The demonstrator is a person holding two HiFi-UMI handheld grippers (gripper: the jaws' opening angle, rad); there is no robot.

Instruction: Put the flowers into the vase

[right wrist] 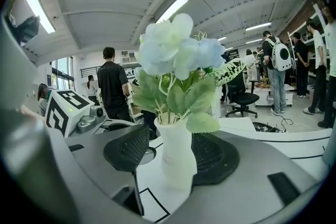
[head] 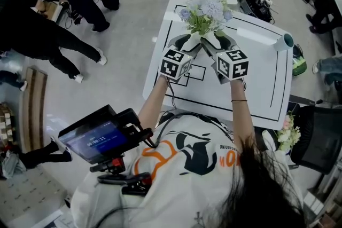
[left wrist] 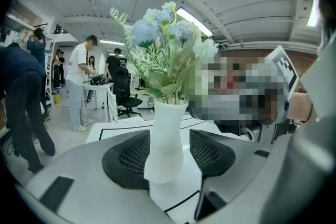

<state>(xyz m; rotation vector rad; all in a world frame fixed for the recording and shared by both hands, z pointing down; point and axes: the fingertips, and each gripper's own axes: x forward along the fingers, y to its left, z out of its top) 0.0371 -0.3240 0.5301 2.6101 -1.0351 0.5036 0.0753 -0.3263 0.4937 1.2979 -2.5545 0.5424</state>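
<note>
**White vase filled, both sets of jaws standing off**

White and matte, the vase (left wrist: 166,147) stands upright on the desk (head: 262,80), toward its far edge. The flowers (right wrist: 176,55) are already seated in its mouth, pale blue heads up and green leaves spilling over the rim. The job looks all but done. What is left, to my eye, is getting clear of the vase cleanly.

The right gripper (right wrist: 170,157) has its jaws spread wide with the vase between them. There is a clear gap at its left pad, and it grips nothing. The left gripper (left wrist: 169,157) brackets the vase with open jaws too: one pad looks to sit right against the white wall, while the other stands clear.

I would draw each gripper straight back along its own line, level, with no sideways swing. A light vase under a top-heavy bunch could tip from a small nudge. The left one should ease off its touching side first.

The head view alone shows the two grippers meeting at the vase from the person's side. It also shows a white tube (head: 283,40) lying at the desk's far right and a second bunch of flowers (head: 288,133) beyond its near right edge. Only the gripper views show the gaps at the pads and the stems entering the vase's mouth.
</note>
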